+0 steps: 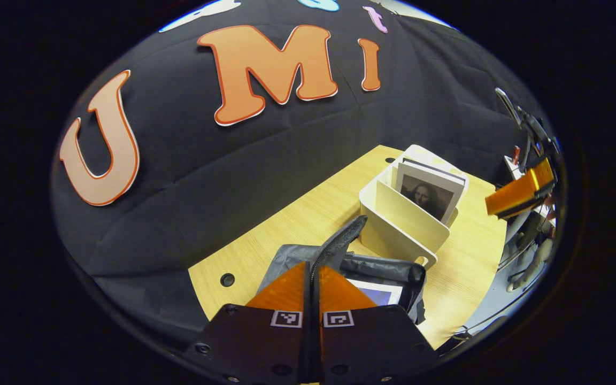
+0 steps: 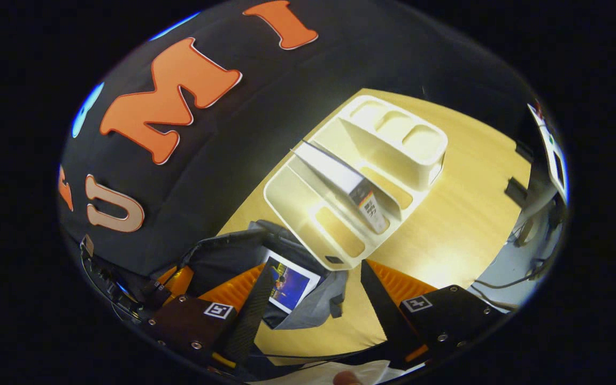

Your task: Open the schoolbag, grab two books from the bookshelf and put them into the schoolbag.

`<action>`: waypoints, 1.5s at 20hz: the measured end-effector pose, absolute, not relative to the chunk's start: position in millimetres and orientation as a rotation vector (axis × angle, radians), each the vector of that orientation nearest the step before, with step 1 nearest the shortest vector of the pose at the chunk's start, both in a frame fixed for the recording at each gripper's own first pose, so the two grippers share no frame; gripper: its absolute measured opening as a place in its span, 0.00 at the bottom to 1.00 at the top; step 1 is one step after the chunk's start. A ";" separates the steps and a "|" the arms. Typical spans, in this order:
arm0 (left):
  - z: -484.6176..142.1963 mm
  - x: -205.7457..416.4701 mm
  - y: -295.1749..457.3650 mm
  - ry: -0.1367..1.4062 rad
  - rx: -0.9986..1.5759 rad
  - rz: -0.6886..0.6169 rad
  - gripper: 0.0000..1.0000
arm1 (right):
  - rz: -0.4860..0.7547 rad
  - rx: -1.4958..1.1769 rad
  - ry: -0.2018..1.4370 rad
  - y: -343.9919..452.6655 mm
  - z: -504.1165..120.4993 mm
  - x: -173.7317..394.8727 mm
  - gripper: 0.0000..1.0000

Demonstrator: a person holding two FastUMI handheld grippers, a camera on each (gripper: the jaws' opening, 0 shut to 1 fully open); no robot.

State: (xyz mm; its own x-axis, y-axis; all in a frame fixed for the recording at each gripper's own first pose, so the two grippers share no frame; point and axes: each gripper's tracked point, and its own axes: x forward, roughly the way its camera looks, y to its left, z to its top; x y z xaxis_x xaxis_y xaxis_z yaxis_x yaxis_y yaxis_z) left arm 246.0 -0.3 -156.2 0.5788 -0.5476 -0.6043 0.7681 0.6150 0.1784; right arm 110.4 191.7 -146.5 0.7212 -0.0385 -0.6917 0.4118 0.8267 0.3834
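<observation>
One book (image 2: 293, 284) lies inside the open grey schoolbag (image 2: 313, 310); another (image 1: 428, 192) stands in the white bookshelf (image 1: 399, 224) just behind. Left gripper (image 1: 312, 283) pinches the bag's strap (image 1: 340, 240); right gripper (image 2: 313, 291) spread wide above the bag.

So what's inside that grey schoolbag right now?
One book with a blue picture cover lies in the open schoolbag. The bag's fabric and the gripper fingers cover the rest, so anything underneath can't be seen.
</observation>
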 end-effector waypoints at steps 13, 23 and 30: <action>-161.2 252.3 11.4 0.544 0.465 -0.786 0.01 | -0.229 -0.010 0.802 155.4 -78.5 219.7 0.99; -166.8 258.0 20.1 0.572 0.463 -0.756 0.01 | -0.237 -0.168 1.069 117.3 -168.7 265.0 0.99; -170.6 260.5 17.7 0.586 0.464 -0.748 0.01 | -0.215 -0.176 1.169 110.3 -201.6 264.5 0.77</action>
